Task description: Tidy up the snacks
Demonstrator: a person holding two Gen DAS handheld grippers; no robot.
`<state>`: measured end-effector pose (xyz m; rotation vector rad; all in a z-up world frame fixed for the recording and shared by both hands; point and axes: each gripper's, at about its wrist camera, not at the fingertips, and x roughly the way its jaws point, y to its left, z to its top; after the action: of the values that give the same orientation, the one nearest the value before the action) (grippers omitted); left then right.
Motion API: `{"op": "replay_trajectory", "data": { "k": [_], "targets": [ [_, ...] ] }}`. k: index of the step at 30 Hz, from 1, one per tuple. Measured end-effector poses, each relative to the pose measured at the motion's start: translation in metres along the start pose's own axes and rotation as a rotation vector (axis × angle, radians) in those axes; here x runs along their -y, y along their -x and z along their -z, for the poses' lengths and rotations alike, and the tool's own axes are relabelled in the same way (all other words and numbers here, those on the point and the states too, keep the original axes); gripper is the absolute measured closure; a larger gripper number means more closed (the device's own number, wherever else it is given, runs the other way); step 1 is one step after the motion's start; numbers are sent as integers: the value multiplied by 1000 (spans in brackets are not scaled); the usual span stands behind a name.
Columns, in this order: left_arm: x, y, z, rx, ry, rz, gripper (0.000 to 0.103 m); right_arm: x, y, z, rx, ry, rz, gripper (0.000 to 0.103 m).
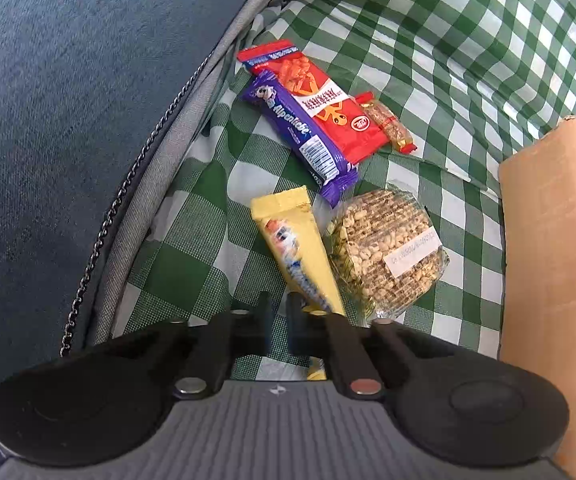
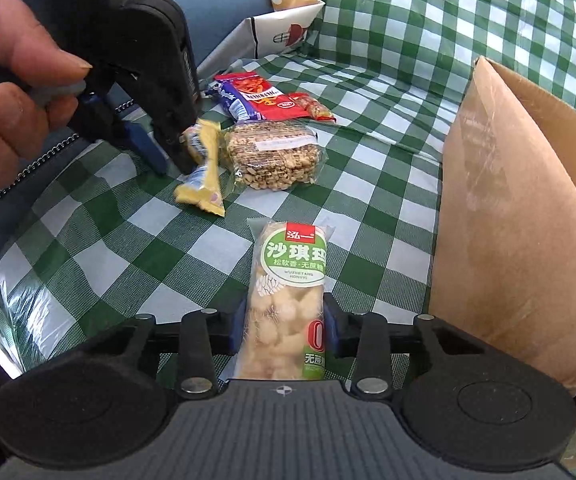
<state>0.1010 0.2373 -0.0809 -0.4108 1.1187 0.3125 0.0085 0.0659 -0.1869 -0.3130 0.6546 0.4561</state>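
My right gripper point(image 2: 286, 320) is shut on a clear sachima packet with a green label point(image 2: 288, 280), which points away over the green checked cloth point(image 2: 128, 240). My left gripper point(image 1: 280, 312) point(image 2: 172, 168) is shut, its tips down on the cloth. A yellow packet point(image 1: 291, 232) point(image 2: 204, 188) lies against its right finger, and I cannot tell whether its edge is pinched. Beyond the yellow packet sit a round peanut cake in clear wrap point(image 1: 383, 248) point(image 2: 276, 156), a purple Alpenliebe packet point(image 1: 299, 136), a red packet point(image 1: 319, 100) and a small candy bar point(image 1: 387, 124).
An open cardboard box point(image 1: 551, 260) point(image 2: 507, 200) stands at the right. A blue fabric bag with a zipper point(image 1: 48, 120) point(image 2: 0, 220) fills the left. A white paper bag point(image 2: 288, 28) stands behind. A person's hand point(image 2: 8, 60) holds the left gripper.
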Motion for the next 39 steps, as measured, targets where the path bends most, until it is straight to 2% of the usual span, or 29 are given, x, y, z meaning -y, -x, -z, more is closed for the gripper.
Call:
{"op": "replay_trajectory", "data": {
  "k": [10, 14, 17, 23, 29, 31, 32, 36, 39],
  "targets": [
    [0, -4, -1, -18, 22, 23, 95, 1, -3, -1, -22, -10, 4, 63],
    [-1, -2, -2, -6, 39, 37, 85, 0, -3, 0, -23, -13, 4, 63],
    [-3, 7, -4, 54, 61, 37, 79, 1, -3, -1, -24, -21, 4, 63],
    [-7, 18, -7, 119, 117, 93, 78, 2, -3, -2, -24, -38, 4, 63],
    [-11, 39, -10, 245, 156, 122, 78, 3, -4, -1, -25, -43, 5, 62],
    [-10, 35, -11, 213, 158, 168, 78, 3, -4, -1, -25, -45, 5, 62],
    [-8, 30, -11, 175, 146, 182, 75, 3, -4, -1, -25, -45, 5, 62],
    [10, 11, -7, 53, 24, 78, 71, 3, -5, -1, -26, -47, 6, 61],
    [13, 9, -6, 42, 16, 82, 71, 3, -5, -1, -27, -47, 6, 61]
  ]
}}
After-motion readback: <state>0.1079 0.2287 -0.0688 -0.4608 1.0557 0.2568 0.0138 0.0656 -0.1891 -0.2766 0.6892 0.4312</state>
